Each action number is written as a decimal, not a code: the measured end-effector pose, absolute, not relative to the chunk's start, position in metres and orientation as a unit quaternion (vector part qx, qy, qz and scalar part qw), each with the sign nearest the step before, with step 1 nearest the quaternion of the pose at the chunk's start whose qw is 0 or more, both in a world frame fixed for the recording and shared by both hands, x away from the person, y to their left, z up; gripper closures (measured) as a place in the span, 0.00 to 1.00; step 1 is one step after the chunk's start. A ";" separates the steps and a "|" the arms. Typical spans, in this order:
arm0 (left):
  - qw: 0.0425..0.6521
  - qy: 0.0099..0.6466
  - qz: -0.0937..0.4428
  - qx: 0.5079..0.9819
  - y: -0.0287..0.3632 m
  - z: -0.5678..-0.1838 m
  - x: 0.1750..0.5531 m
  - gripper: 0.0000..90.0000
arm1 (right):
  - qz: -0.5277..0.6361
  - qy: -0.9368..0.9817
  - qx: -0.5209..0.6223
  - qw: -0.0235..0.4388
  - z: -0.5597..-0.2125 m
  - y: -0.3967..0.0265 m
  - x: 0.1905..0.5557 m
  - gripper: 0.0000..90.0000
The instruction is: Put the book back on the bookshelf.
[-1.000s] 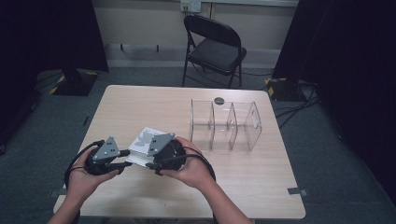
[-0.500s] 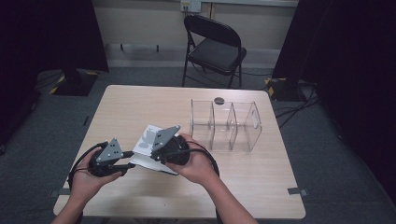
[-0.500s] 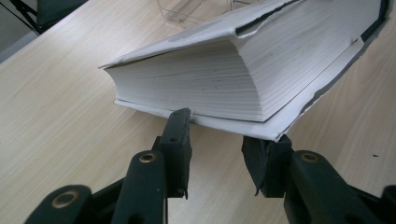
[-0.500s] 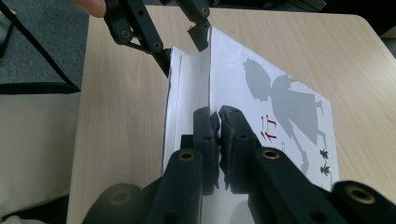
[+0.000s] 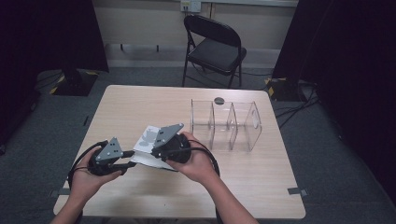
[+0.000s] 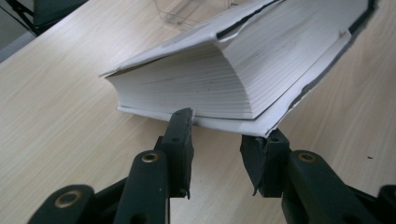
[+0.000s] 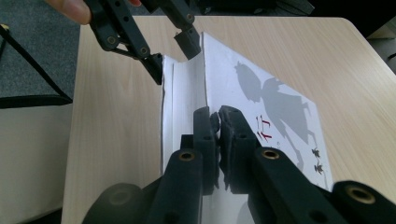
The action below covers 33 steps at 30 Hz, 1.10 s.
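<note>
Nearest the person, at the near left of the desk [image 5: 261,186], a thick white paperback book [image 5: 148,140] is held tilted between the two tools, its far side raised off the wood. The left hand-held gripper [image 6: 219,135] is set at the book's near lower corner: in the left gripper view its jaws are seen drawn in on the edge of the bottom cover, with the block of pages [image 6: 196,84] sitting just above them. This grip appears meant to steady the book and keep it from sliding while the other side is worked.

The right hand-held gripper [image 7: 218,116] is laid over the top of the book. In the right gripper view its jaws are pressed almost together, and the edge of the front cover [image 7: 261,107], printed with a grey figure and small red characters, seems to be pinched between them; the cover is likely gripped so that the book can be lifted or turned upright.

Farther off, to the right, a clear acrylic organizer [image 5: 226,123] with upright dividers is placed, apart from the book. It is judged to be where the book is to be stood. Just beyond it a small dark round object [image 5: 218,100] is seen, and past the desk a black folding chair [image 5: 212,46] is set on the floor.
</note>
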<state>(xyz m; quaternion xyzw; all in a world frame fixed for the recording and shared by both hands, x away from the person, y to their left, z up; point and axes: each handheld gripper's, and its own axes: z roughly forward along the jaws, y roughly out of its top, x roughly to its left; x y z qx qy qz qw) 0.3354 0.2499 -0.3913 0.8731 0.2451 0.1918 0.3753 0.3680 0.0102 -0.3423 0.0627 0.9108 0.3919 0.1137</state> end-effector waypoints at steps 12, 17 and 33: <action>0.382 0.236 0.190 0.873 0.243 -0.390 0.334 0.66 | 0.395 0.908 0.067 0.121 -0.339 0.010 0.371 0.97; 0.374 0.233 0.197 0.876 0.240 -0.390 0.334 0.65 | 0.397 0.909 0.060 0.114 -0.342 0.013 0.369 0.88; 0.368 0.252 0.160 0.881 0.249 -0.413 0.338 0.49 | 0.336 0.925 0.053 0.167 -0.405 -0.002 0.348 0.32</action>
